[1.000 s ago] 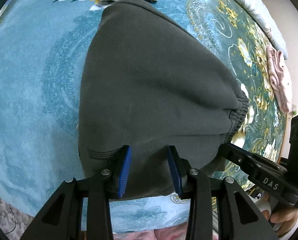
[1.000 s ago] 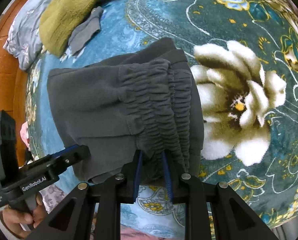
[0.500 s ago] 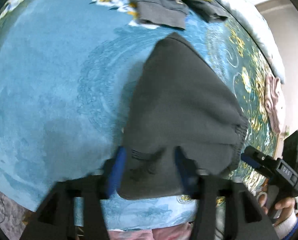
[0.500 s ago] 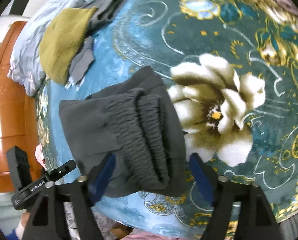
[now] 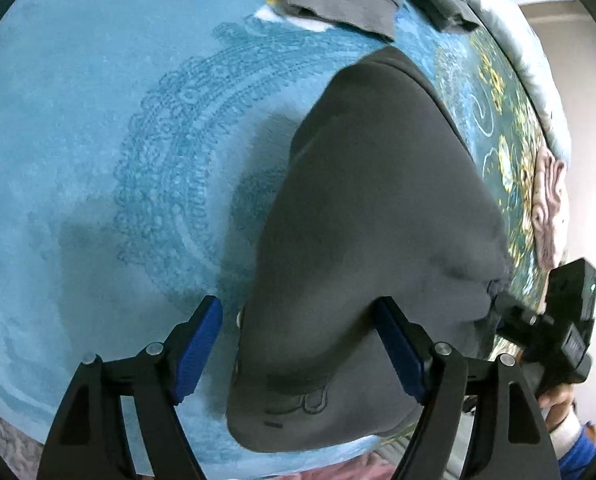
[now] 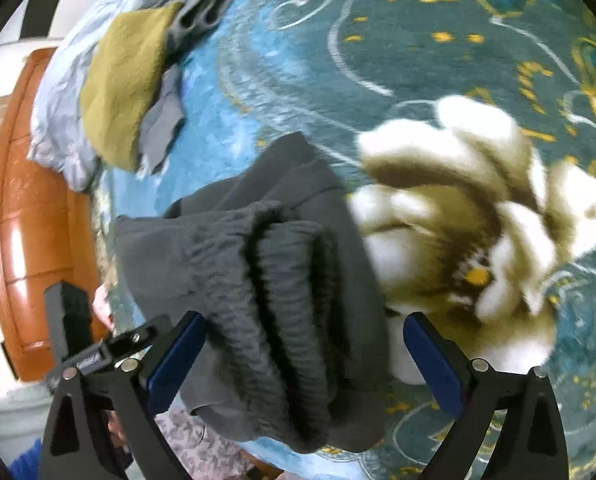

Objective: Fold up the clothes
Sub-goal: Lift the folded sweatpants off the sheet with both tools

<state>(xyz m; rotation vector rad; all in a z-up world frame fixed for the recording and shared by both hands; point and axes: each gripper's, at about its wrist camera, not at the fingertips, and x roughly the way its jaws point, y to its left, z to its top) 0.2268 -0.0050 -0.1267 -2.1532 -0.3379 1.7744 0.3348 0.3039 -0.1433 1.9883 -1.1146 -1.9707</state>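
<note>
Both grippers spread wide, gripping nothing: left gripper over folded grey trousers on blue blanket, right gripper above waistband end. Long axis straight ahead of left.

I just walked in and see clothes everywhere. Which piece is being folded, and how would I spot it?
Start at the blue floral blanket over the bed. Nearest both open grippers lies the folded dark grey sweatpants, apart from the far pile under the olive-green garment. Its gathered elastic waistband marks it out.
</note>
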